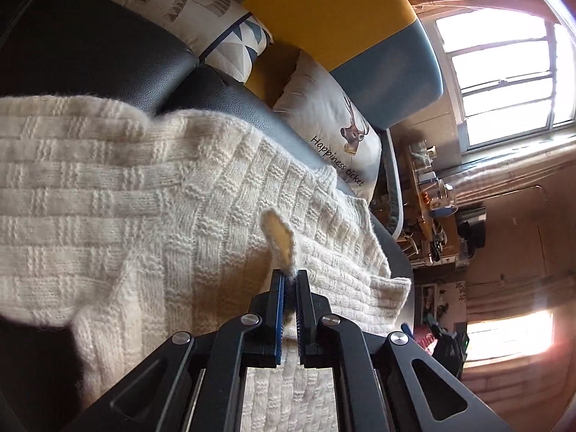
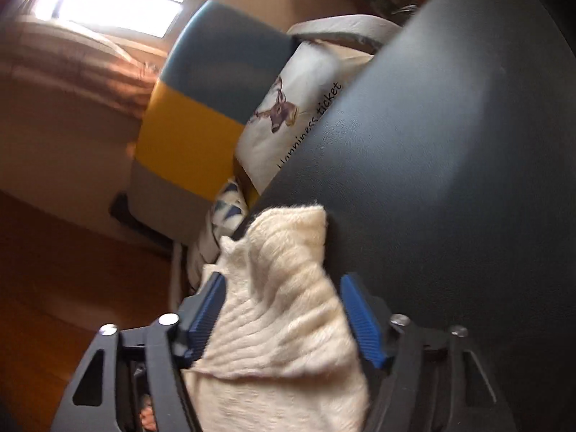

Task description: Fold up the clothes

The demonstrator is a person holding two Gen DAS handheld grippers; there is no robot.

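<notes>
Dark leather sofa carries the cream knitted sweater. My left gripper pinches a sweater fold tight; my right gripper gapes wide around bunched knit.

The sweater lies spread on the sofa seat. In the left wrist view, the left tool stands near, its jaws closed on a raised fold of the sweater. Beyond the sweater's far edge, two cushions lean against the sofa back. A cluttered tabletop stands to the right, below the window. In the right wrist view, the right tool has its jaws spread wide, sweater cloth lying between them, the seat to its right.
</notes>
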